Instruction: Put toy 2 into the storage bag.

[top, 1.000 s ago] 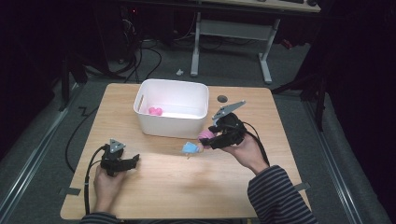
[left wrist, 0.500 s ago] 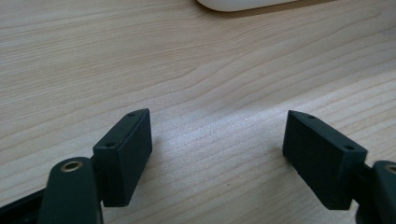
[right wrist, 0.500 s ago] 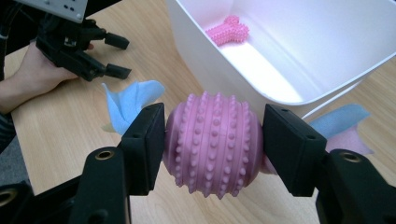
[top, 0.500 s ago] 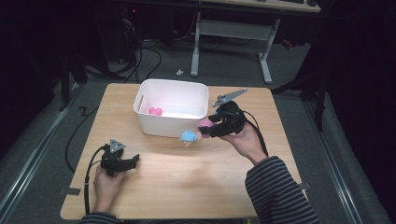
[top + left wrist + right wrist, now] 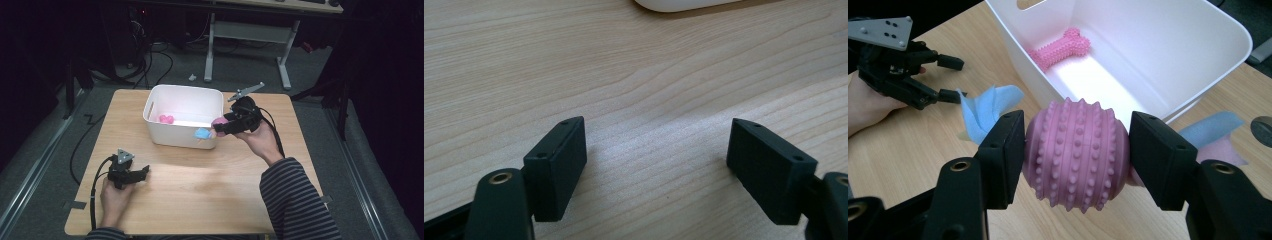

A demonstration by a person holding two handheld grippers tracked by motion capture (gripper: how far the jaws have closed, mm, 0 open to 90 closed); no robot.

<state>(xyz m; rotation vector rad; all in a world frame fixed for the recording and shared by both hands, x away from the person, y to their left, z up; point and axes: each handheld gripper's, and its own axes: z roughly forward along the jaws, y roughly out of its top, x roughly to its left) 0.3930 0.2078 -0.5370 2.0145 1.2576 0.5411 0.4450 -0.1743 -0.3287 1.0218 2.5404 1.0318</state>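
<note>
My right gripper [image 5: 1077, 162] is shut on a pink studded ball toy [image 5: 1075, 150] with blue fabric tails [image 5: 983, 107] sticking out at both sides. In the high view the right gripper [image 5: 220, 129] holds the toy [image 5: 203, 134] in the air at the near right corner of a white bin [image 5: 182, 91]. A pink bone toy [image 5: 1060, 47] lies on the bin's floor [image 5: 166, 119]. My left gripper [image 5: 144, 172] rests on the table at the front left, jaws open over bare wood [image 5: 656, 160], nothing between them.
The wooden table [image 5: 210, 200] has bare room between the two hands and along its front. The white bin [image 5: 1168, 45] stands at the back middle. A small dark round inset [image 5: 1262, 131] sits in the tabletop near the bin. Dark floor, cables and a desk frame lie beyond.
My right gripper has carried the ball toy up and leftward from above the table to the bin's near right corner. The left gripper has stayed put.
</note>
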